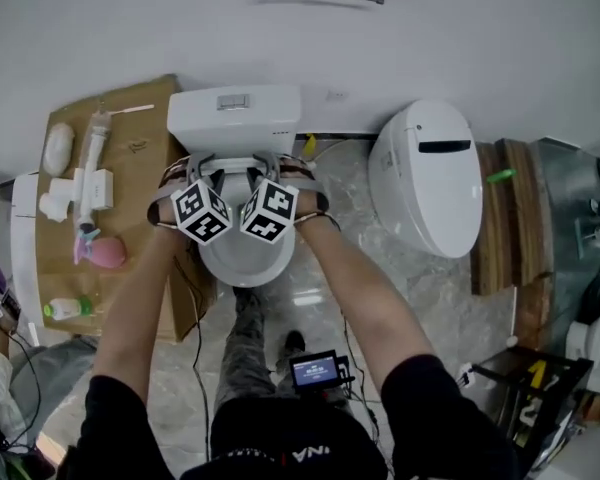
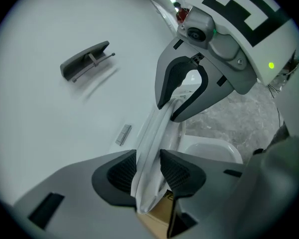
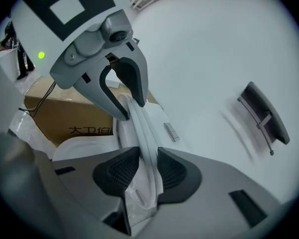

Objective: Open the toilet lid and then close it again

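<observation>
1. The white plastic toilet lid (image 2: 158, 126) is held raised, close to upright, above the white ceramic bowl (image 1: 246, 260) and in front of the white tank (image 1: 235, 118).
2. Its thin edge is pinched by the left claw (image 2: 148, 167).
3. The same edge is pinched by the right claw (image 3: 148, 166), just beside the left claw.

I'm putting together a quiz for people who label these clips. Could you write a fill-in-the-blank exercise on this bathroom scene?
1. The left gripper and the right gripper each have their jaws closed on the toilet ____.
2. The pink object lies on top of a brown ____ box.
3. In the head view, the second toilet stands to the ____ of the one being handled.

Missing words: lid; cardboard; right.
</observation>
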